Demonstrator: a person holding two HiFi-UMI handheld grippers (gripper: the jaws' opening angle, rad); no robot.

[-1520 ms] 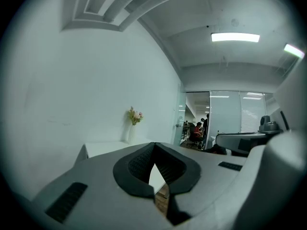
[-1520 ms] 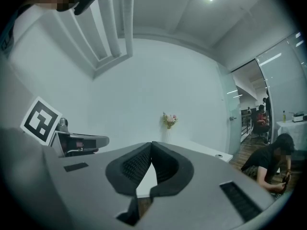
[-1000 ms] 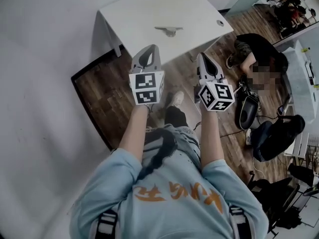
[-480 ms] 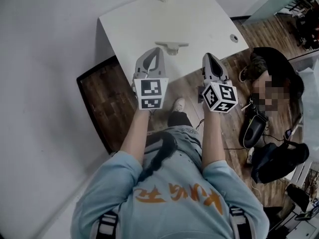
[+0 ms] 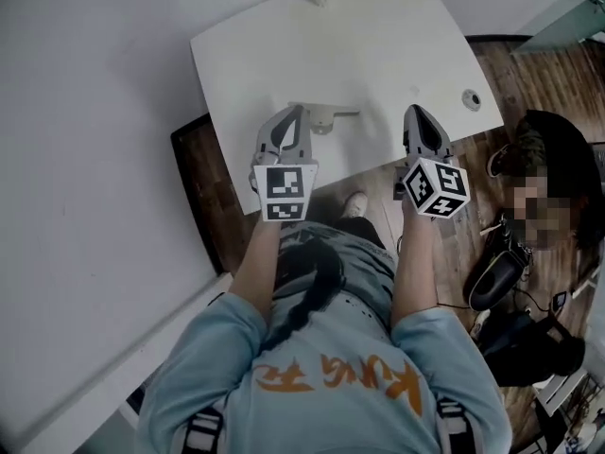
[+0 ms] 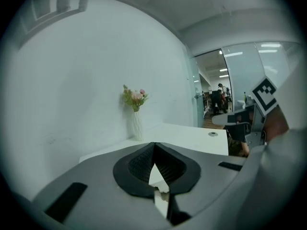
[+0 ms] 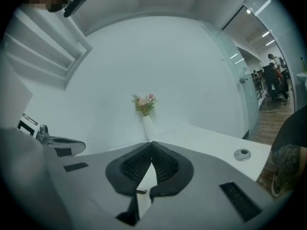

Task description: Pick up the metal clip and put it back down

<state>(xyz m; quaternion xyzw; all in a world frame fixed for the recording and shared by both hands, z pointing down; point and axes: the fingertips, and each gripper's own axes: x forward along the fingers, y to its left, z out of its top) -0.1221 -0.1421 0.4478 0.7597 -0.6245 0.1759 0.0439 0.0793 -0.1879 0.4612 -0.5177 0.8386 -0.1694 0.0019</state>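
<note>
**Supervisor:** Which step was in hand?

**Operator:** I judged it to be the approach, with the pick-up not yet begun. In the head view the metal clip (image 5: 321,116) lay flat on the white table (image 5: 397,45), a little above the frame's centre. The left gripper (image 5: 296,112) sat just left of the clip, over the table's near edge. From that angle I could not confirm whether its tip touched the clip. The right gripper (image 5: 417,112) was right of centre, well apart from the clip.

**Supervisor:** State of the tongs?

**Operator:** Both pairs were pressed together and held nothing. In the left gripper view the jaw tips met at lower centre, and only pale tabletop showed through the gap behind them. The right gripper view showed the same. Neither gripper view showed the clip. Each showed the vase of flowers (image 6: 136,123) at mid-frame against the wall.

**Supervisor:** What did the next move call for?

**Operator:** As I read it:
1. Spread the left jaws.
2. Lower the tips to the tabletop, one on each side of the clip.
3. Close on it.

The clip looked low and thin, so I expected the tips would need to come almost onto the table surface.
</note>
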